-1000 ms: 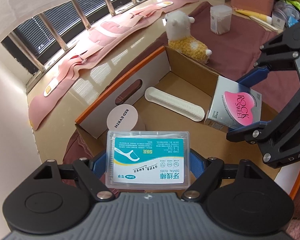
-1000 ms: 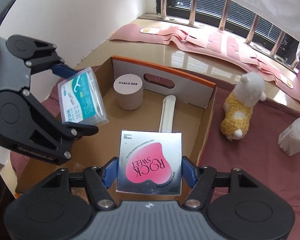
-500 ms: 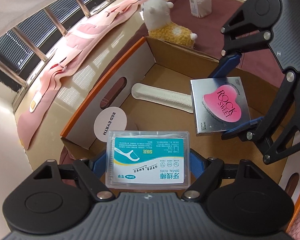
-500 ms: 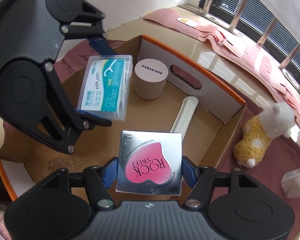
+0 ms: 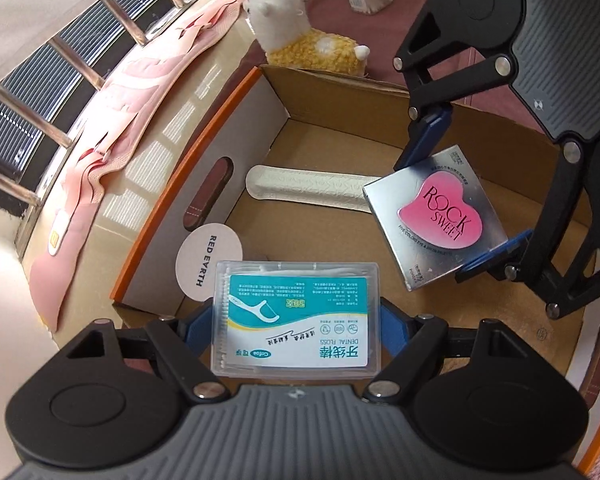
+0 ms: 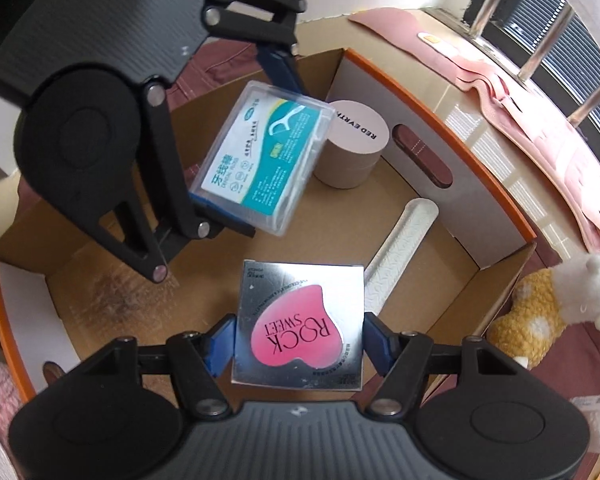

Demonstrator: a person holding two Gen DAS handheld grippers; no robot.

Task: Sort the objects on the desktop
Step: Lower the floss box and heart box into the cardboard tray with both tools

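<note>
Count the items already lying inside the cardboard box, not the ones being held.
2: the round Red Earth tub near the handle-hole wall, and the long white pack flat on the floor beside it. The grippers may hide others.

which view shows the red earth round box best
The right wrist view: the round Red Earth box shows both its lid and its brown side wall, standing upright in the cardboard box, one edge hidden by the dental floss case. In the left wrist view only part of its lid shows, behind the floss case.
</note>
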